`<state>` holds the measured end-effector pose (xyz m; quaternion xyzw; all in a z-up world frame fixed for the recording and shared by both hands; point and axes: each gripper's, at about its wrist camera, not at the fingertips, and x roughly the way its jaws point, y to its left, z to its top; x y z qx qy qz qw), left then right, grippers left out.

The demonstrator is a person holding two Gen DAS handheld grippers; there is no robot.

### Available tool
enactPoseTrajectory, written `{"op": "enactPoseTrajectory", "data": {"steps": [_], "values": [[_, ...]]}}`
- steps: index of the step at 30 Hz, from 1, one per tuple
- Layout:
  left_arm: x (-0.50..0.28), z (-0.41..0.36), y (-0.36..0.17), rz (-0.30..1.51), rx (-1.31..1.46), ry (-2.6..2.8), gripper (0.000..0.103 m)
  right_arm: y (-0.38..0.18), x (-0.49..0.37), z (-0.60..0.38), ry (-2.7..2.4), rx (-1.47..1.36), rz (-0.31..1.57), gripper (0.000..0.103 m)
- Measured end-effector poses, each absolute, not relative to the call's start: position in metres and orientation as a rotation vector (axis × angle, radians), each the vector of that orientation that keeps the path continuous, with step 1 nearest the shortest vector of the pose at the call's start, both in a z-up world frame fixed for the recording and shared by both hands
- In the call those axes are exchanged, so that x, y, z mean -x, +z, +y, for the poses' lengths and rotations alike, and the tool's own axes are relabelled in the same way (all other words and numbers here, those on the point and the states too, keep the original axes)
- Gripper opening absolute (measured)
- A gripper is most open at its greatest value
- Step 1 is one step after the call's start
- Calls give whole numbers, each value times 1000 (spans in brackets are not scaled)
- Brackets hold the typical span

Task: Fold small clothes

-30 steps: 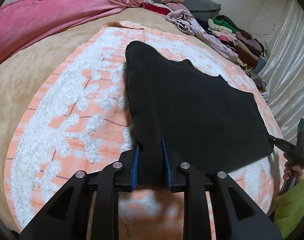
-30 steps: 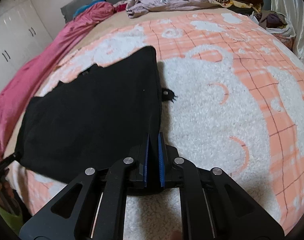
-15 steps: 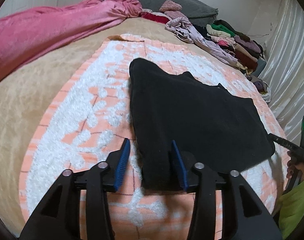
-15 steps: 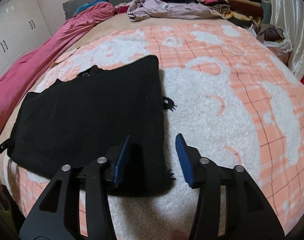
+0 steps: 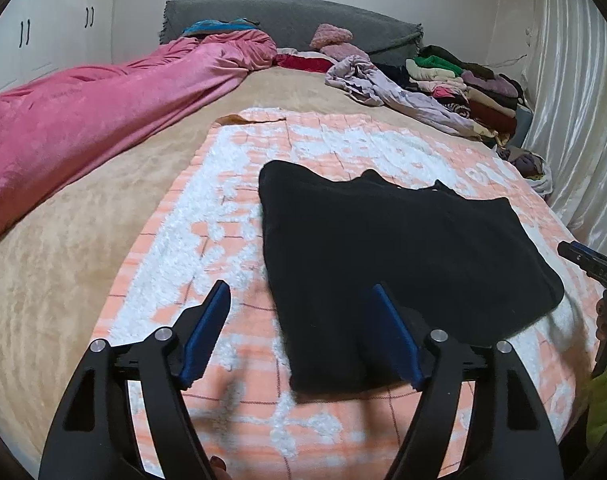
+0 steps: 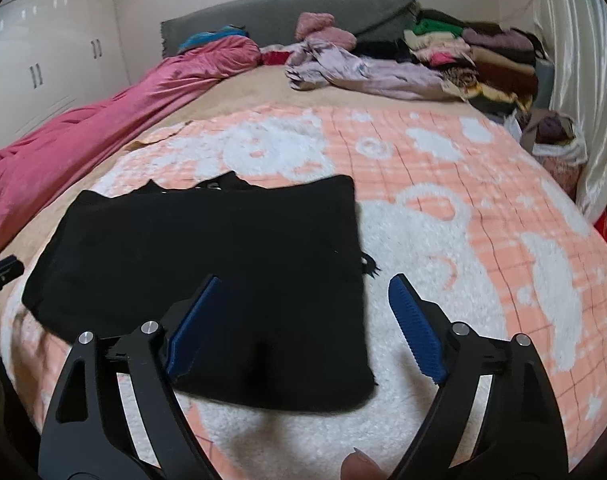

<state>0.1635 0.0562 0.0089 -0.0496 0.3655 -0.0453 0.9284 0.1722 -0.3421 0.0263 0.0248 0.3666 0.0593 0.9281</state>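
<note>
The black garment lies flat on the peach-and-white blanket. Both the left gripper and right gripper hover over its near edge, jaws spread wide, holding nothing.

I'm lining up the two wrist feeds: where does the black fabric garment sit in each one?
Left wrist view: the black fabric garment lies right of centre on the orange and white fleecy blanket, its near corner between the open fingers.
Right wrist view: it lies left of centre, its near edge between the open fingers.
Shared landmark: the grey padded headboard.
</note>
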Motion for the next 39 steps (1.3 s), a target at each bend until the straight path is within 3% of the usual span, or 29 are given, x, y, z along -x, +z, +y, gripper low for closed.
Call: {"op": "enactPoseTrajectory", "data": {"steps": [3,5,13,39], "values": [[-164,60,10,746,104,-81,80,29,-170,-332,149,-29,736,80],[-164,63,12,742,104,-75,82,32,-167,-323,163,-3,723,89],[-168,74,12,748,93,-29,96,44,-151,-283,239,62,658,91],[-188,107,1,795,148,49,97,11,-107,-121,537,342,675,92]]}}
